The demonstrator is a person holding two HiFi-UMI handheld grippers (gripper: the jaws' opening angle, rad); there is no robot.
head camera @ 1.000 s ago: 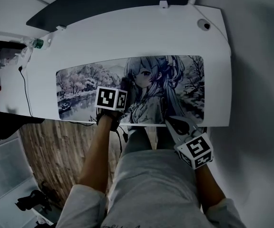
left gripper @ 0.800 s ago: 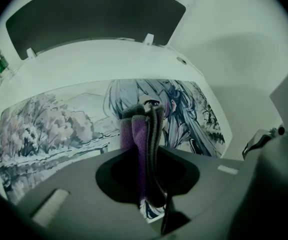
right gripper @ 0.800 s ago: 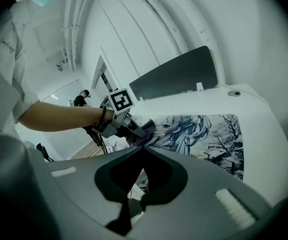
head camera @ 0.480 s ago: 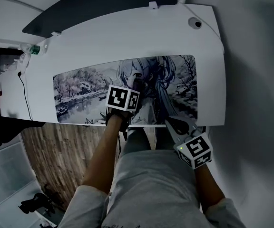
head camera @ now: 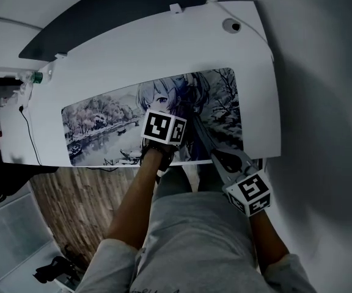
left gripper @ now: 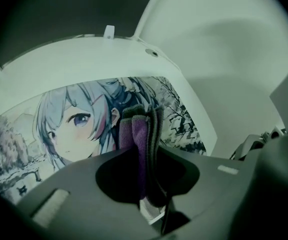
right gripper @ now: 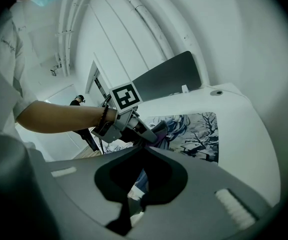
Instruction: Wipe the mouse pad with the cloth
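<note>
- The left gripper has its jaws clamped on a folded purple cloth. The cloth stands upright between them and sticks out past the tips.
- The cloth's free end sits on the mouse pad, on the hair just right of the printed face.
- The mouse pad lies flat on the white desk, along its near edge.
- The left forearm is bare. It reaches forward from the torso across the desk's near edge, with the wrist above that edge. The marker cube faces up.
- In the right gripper view, the left gripper points down at a slant onto the pad, and a dark band circles the wrist.
- The right gripper has its jaws together, with nothing between them.
- It is held low in front of the torso, off the desk. Its tips point toward the near edge, below the pad's right end.
</note>
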